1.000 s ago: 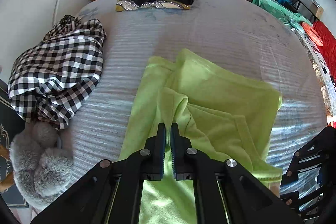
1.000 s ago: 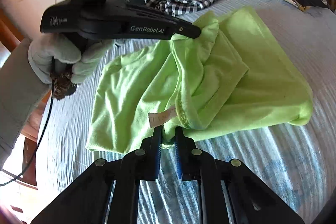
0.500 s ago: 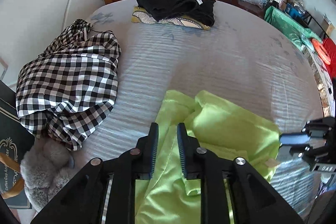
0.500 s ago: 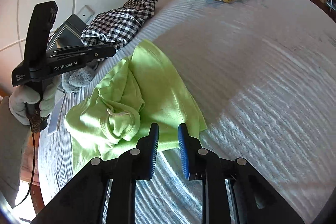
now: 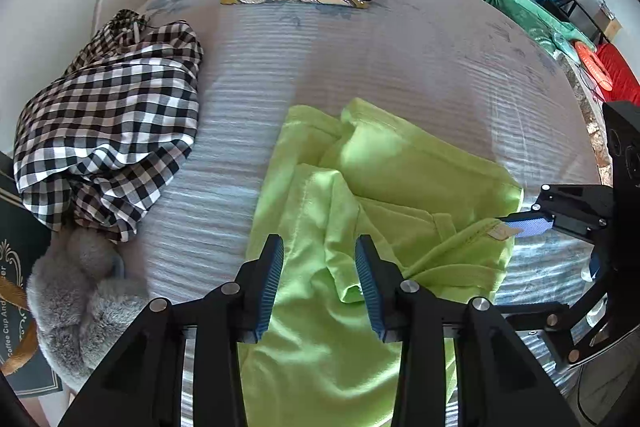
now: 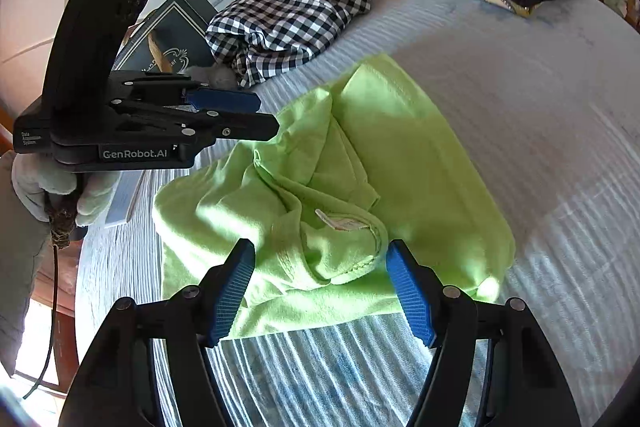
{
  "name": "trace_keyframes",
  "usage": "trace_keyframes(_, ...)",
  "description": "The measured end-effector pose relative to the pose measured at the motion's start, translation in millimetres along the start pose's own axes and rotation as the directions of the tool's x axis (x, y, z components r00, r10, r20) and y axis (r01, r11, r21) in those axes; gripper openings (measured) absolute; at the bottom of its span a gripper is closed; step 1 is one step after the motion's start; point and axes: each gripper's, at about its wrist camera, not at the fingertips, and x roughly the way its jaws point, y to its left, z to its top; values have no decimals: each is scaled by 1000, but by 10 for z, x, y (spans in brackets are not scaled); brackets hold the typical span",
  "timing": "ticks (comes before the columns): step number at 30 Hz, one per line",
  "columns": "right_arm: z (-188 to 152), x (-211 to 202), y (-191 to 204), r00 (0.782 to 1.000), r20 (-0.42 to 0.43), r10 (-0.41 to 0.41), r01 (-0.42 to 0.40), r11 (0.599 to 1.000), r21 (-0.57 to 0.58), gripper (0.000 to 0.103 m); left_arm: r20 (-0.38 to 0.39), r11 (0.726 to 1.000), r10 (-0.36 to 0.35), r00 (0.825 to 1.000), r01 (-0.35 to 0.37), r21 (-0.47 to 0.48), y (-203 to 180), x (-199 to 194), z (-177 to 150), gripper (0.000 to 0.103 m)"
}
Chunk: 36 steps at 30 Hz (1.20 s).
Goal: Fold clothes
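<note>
Two tools hang over the bed point(image 5: 400, 59), and neither grips anything: the left tool point(image 5: 319, 269) has its blue pads spread wide above the near part of the lime-green shirt point(image 5: 384, 187), and the right tool point(image 6: 320, 279) is spread just as wide over the rumpled collar where a small label point(image 6: 340, 223) shows. The shirt lies in the middle of the striped bedspread, half folded, with a sleeve and the neck bunched on top of the flat body.

From where I stand, the risk is that bunching. If either tool closes on the heap as it lies, it may pinch several layers together, and lifting then drags the whole shirt instead of turning one edge over. A bite taken too low could also catch the bedspread beneath. The fabric looks soft and limp, so a shallow pinch may slip out mid-fold and leave it crooked.

Off to the left, the checked garment point(image 5: 108, 123) sits well apart and seems safe from a snag.
</note>
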Motion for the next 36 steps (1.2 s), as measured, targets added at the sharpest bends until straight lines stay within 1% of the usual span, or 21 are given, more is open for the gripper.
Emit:
trace_keyframes(2, -14, 87, -16, 1000, -19, 9, -9, 1000, 13, 59, -9, 1000, -11, 1000, 11, 10, -43, 87, 36, 38)
trace_keyframes(4, -14, 151, -19, 999, -20, 27, -27, 1000, 15, 49, -15, 1000, -14, 1000, 14, 1, -67, 200, 91, 38)
trace_keyframes(5, -7, 187, -16, 999, -22, 40, -40, 999, 13, 35, -19, 1000, 5, 1000, -5, 5, -91, 255, 112, 36)
trace_keyframes(6, 4, 236, -9, 998, -32, 57, -56, 998, 13, 24, -23, 1000, 24, 999, -23, 10, -115, 311, 132, 10)
trace_keyframes(7, 11, 255, 0, 997, -33, 73, -73, 997, 18, 20, -12, 999, 32, 999, -32, 13, -138, 309, 154, 2)
trace_keyframes(9, 12, 187, 12, 995, -2, 104, -104, 994, 32, 13, 49, 999, 26, 998, -27, 17, -179, 167, 199, 2)
trace_keyframes(11, 4, -25, -6, 989, 63, 134, -137, 989, 56, 13, 112, 1000, 19, 994, -21, 17, -205, 12, 255, 2)
trace_keyframes(12, -4, -137, -36, 988, 92, 128, -135, 988, 72, 13, 148, 1000, 19, 989, -19, 4, -185, -78, 306, 2)
trace_keyframes(14, -38, -206, -200, 995, 86, 60, -72, 986, 151, 14, 178, 998, 25, 984, -15, -57, -69, -130, 432, 3)
trace_keyframes(15, -56, -192, -299, 998, 62, 13, -25, 980, 196, 24, 186, 996, 26, 982, -9, -91, -1, -135, 495, 11)
trace_keyframes(16, -75, -150, -400, 999, 26, -39, 32, 971, 237, 34, 182, 992, 34, 983, -10, -127, 66, -128, 541, 34)
trace_keyframes(17, -89, -150, -470, 998, 12, -58, 53, 963, 265, 40, 171, 988, 45, 984, -19, -152, 114, -127, 532, 42)
trace_keyframes(18, -100, -194, -508, 999, 23, -45, 36, 959, 281, 40, 168, 986, 54, 984, -26, -163, 142, -153, 485, 43)
trace_keyframes(19, -99, -262, -509, 998, 42, -50, 37, 961, 274, 40, 166, 984, 62, 984, -33, -173, 171, -179, 438, 43)
trace_keyframes(21, -65, -432, -439, 992, 91, -89, 67, 974, 217, 41, 152, 980, 100, 983, -71, -187, 212, -281, 218, 43)
trace_keyframes(23, -2, -548, -385, 988, 122, -96, 76, 984, 161, 42, 132, 972, 149, 980, -120, -202, 247, -393, -55, 43)
trace_keyframes(25, 78, -565, -316, 990, 121, -79, 68, 994, 90, 41, 102, 956, 199, 975, -170, -240, 289, -483, -353, 43)
trace_keyframes(26, 120, -557, -279, 991, 115, -67, 61, 997, 51, 41, 96, 947, 212, 973, -180, -265, 312, -542, -515, 43)
trace_keyframes(28, 205, -540, -206, 994, 101, -43, 46, 999, -25, 41, 87, 929, 223, 971, -184, -321, 355, -612, -779, 43)
trace_keyframes(31, 405, -417, -94, 996, 77, -35, 46, 987, -153, 41, 74, 915, 225, 972, -184, -360, 376, -644, -1044, 43)
trace_keyframes(36, 809, -53, 8, 1000, -12, -29, 24, 949, -315, 47, 82, 910, 206, 975, -160, -382, 412, -613, -1200, 43)
